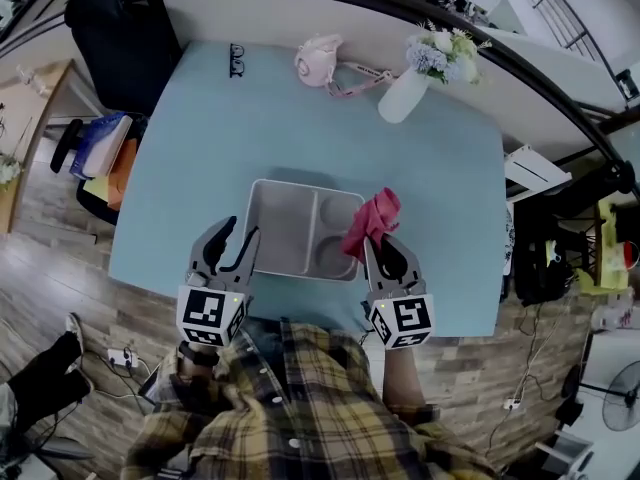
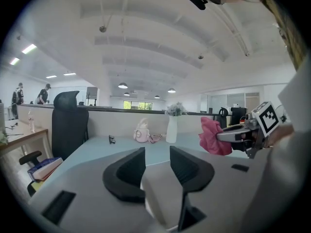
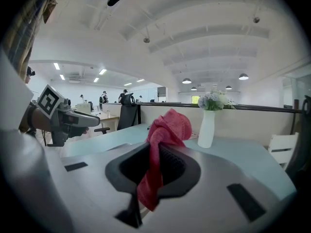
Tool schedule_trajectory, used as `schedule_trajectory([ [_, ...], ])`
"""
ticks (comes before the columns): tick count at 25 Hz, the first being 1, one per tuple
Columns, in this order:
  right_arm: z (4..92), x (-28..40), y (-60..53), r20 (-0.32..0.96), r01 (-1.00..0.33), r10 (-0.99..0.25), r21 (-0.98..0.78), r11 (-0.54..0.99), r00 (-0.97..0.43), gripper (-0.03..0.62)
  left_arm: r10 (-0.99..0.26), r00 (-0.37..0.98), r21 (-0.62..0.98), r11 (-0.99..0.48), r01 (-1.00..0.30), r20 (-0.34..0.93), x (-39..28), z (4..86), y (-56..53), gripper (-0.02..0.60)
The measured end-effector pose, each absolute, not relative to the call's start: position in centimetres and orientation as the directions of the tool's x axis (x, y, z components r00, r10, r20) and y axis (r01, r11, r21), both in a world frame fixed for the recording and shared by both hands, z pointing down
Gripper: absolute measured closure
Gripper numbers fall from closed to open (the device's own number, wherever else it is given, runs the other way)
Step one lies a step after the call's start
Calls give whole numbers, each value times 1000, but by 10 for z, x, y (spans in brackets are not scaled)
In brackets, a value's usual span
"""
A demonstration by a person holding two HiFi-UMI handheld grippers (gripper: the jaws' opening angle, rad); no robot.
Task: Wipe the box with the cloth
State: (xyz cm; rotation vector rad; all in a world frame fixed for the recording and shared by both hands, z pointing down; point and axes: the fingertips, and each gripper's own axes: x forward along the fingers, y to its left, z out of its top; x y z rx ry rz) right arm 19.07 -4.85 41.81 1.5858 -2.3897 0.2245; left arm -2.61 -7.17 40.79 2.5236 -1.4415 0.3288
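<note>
We hold the right gripper (image 1: 375, 248) with its jaws closed on the cloth (image 1: 372, 220), a pink-red rag bunched into a loose roll. The cloth's long axis runs along the jaws. Its bulk stands out ahead of the fingertips and points forward and up, while a narrower tail hangs back down between the jaws toward the gripper's body. Seen from above, the bunched end sits just ahead of this gripper, over the near right part of the box (image 1: 300, 182).

The box is a pale grey tray that lies flat on the blue table (image 1: 200, 168) with its open side up. It is ahead of both grippers and between them. Its long axis runs crosswise, from one gripper toward the other. One large compartment is on the left gripper's side and two smaller ones are on the right gripper's side.

The left gripper (image 1: 243, 233) has its jaws a modest gap apart and nothing clamped in them. Its fingertips are at the box's near left corner, and a pale edge shows low in the gap. We cannot tell whether either jaw touches the rim.
</note>
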Motion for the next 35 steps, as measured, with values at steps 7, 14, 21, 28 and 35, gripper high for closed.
schedule_trajectory([
  [7, 426, 184, -52, 332, -924, -872, 6, 383, -360, 546, -792, 512, 105, -509, -854, 333, -30, 422, -80, 431],
  [14, 423, 168, -60, 336, -917, -865, 9, 399, -373, 546, -765, 540, 128, -532, -837, 352, -29, 433, -92, 435],
  [21, 427, 152, -67, 348, -901, -847, 12, 433, -403, 546, -734, 548, 152, -536, -830, 402, -29, 456, -95, 446],
  [28, 432, 127, -77, 365, -870, -813, 16, 492, -453, 546, -688, 553, 198, -528, -826, 471, -35, 486, -90, 448],
  [35, 436, 98, -93, 371, -829, -775, 25, 559, -511, 546, -642, 557, 217, -532, -819, 527, -35, 513, -82, 449],
])
